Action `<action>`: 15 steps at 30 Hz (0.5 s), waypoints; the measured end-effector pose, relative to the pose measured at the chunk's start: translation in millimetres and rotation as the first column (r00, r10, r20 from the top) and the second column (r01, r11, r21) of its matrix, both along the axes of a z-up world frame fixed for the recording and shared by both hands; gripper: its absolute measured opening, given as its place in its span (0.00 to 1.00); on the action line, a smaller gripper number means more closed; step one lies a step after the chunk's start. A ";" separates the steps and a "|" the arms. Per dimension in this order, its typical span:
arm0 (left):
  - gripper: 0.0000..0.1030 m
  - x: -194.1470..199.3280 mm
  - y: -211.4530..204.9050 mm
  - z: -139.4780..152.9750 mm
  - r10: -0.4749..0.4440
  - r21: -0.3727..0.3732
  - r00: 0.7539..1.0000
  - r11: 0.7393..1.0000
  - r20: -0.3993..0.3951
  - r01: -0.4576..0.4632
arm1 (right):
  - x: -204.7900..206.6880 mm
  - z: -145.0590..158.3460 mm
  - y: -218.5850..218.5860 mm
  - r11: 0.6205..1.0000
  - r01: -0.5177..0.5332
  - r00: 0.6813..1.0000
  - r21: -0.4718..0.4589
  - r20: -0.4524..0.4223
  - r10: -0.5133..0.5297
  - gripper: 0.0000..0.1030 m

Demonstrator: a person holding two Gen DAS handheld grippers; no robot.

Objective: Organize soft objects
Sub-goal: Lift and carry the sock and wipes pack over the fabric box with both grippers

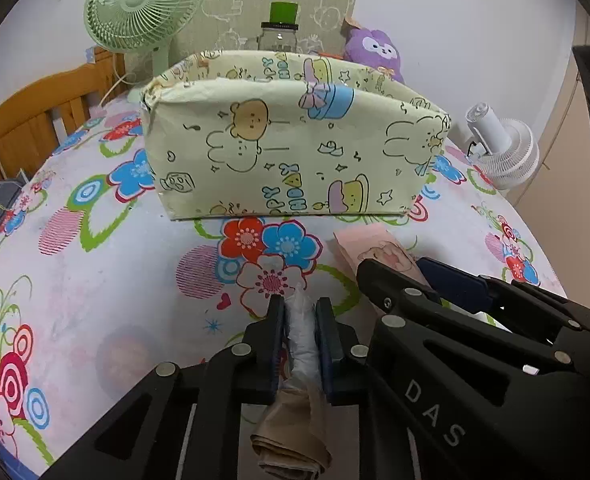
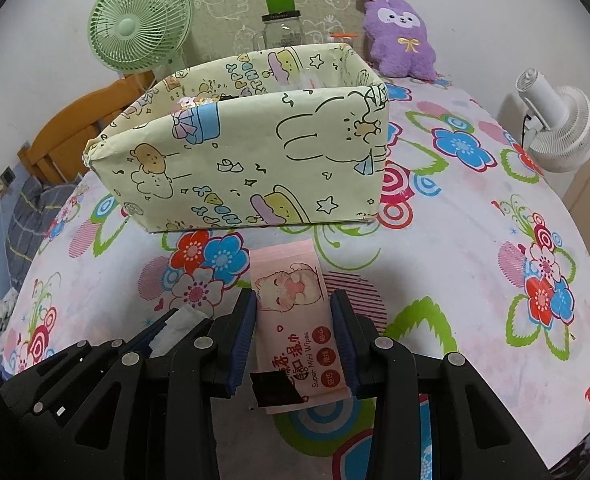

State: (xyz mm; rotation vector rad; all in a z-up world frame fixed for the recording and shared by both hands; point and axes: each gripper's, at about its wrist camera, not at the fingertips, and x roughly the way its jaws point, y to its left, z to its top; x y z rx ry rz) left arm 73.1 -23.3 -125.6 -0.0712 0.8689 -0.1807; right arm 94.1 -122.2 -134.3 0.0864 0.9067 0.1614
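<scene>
A pale yellow cartoon-print storage box (image 1: 295,148) stands open-topped on the floral bedsheet; it also shows in the right wrist view (image 2: 247,160). My left gripper (image 1: 301,308) is shut on a soft white and beige plastic-wrapped bundle (image 1: 301,344), held above the sheet in front of the box. My right gripper (image 2: 293,304) is closed against both sides of a pink wet wipes pack (image 2: 295,312) with a cat picture. The pack (image 1: 379,252) and the right gripper (image 1: 399,280) also show in the left wrist view, just right of my left gripper.
A green desk fan (image 2: 141,28), a glass jar with a green lid (image 2: 281,24) and a purple plush toy (image 2: 401,36) stand behind the box. A white fan (image 2: 555,128) is at the right bed edge. A wooden headboard (image 1: 35,116) is on the left.
</scene>
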 end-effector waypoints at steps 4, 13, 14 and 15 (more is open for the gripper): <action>0.10 -0.9 -0.5 4.7 0.006 0.007 1.000 1.000 0.008 -0.006 | -1.2 3.5 -0.6 1.000 0.001 1.000 0.000 0.007 -0.001 0.40; 0.10 -5.1 -0.9 21.3 0.011 0.014 0.999 1.000 0.041 -0.012 | -5.5 21.0 -3.0 1.000 0.002 0.999 0.011 0.041 -0.002 0.40; 0.10 -5.9 -1.3 24.4 0.010 0.015 0.999 1.000 0.046 -0.011 | -6.3 23.3 -3.2 1.000 0.002 0.999 0.013 0.045 -0.002 0.40; 0.10 -6.6 -1.5 27.5 0.010 0.016 0.999 1.000 0.053 -0.011 | -7.5 27.4 -4.0 1.000 0.002 0.999 0.015 0.053 -0.003 0.40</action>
